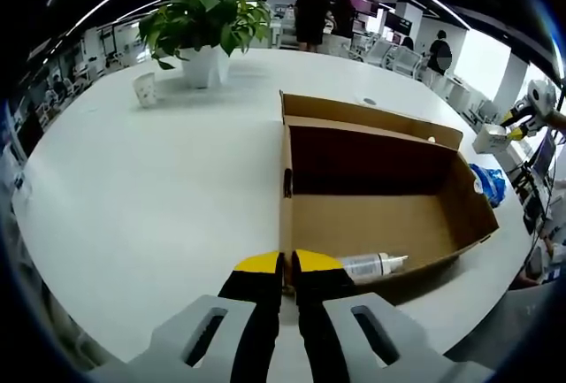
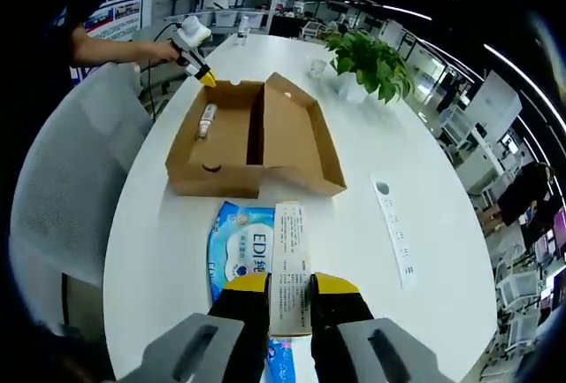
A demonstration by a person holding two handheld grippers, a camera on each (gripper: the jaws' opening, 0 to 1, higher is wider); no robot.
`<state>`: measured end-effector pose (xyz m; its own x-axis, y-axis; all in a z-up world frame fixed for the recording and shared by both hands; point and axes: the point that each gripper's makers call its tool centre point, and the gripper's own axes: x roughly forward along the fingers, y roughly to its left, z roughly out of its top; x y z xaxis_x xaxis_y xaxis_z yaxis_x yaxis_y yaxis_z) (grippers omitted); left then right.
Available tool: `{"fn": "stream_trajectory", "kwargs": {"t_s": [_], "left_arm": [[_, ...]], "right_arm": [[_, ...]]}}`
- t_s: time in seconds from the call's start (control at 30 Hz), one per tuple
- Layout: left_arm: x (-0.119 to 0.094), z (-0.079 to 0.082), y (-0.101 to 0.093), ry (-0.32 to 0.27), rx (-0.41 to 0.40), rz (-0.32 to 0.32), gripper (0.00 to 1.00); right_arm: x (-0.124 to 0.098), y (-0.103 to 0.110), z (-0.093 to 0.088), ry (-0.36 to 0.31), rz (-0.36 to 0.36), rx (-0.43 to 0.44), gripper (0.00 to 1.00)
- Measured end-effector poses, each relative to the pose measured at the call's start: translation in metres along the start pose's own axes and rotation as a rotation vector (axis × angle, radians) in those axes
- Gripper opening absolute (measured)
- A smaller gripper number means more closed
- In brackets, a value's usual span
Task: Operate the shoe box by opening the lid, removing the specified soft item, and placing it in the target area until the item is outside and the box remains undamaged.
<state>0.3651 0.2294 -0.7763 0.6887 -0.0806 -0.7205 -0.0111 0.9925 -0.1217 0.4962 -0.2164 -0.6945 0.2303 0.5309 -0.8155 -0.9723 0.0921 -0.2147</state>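
The brown shoe box (image 1: 371, 118) lies open on the white table, its lid (image 2: 296, 140) folded back flat beside the tray. A small white bottle (image 1: 371, 265) lies in the tray. My left gripper (image 1: 289, 268) is shut on the box's near wall at a corner. It also appears as the left gripper (image 2: 199, 63) at the box's far corner. My right gripper (image 2: 290, 284) is shut on a soft blue wipes pack (image 2: 239, 255), with the pack's white label strip (image 2: 290, 250) between the jaws. The pack (image 1: 488, 184) is outside the box, below the right gripper (image 1: 517, 131).
A potted plant (image 1: 208, 20) and a paper cup (image 1: 145, 88) stand at the table's far side. A grey chair (image 2: 71, 180) sits at the table edge by the box. A white paper strip (image 2: 393, 228) lies on the table. People (image 1: 311, 16) stand in the background.
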Motion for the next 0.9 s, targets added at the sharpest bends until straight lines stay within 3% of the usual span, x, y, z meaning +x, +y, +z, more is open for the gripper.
{"fn": "stream_trajectory", "kwargs": {"t_s": [0.8,0.9], "left_arm": [[-0.001,0.002,-0.001,-0.005,-0.019,-0.017,0.02],[-0.001,0.002,-0.001,-0.005,-0.023,-0.019,0.03]], "right_arm": [[0.024,-0.025,-0.063,0.112,-0.013,0.06,0.12],[0.028,-0.032,-0.079,0.139,-0.02,0.064,0.12]]}}
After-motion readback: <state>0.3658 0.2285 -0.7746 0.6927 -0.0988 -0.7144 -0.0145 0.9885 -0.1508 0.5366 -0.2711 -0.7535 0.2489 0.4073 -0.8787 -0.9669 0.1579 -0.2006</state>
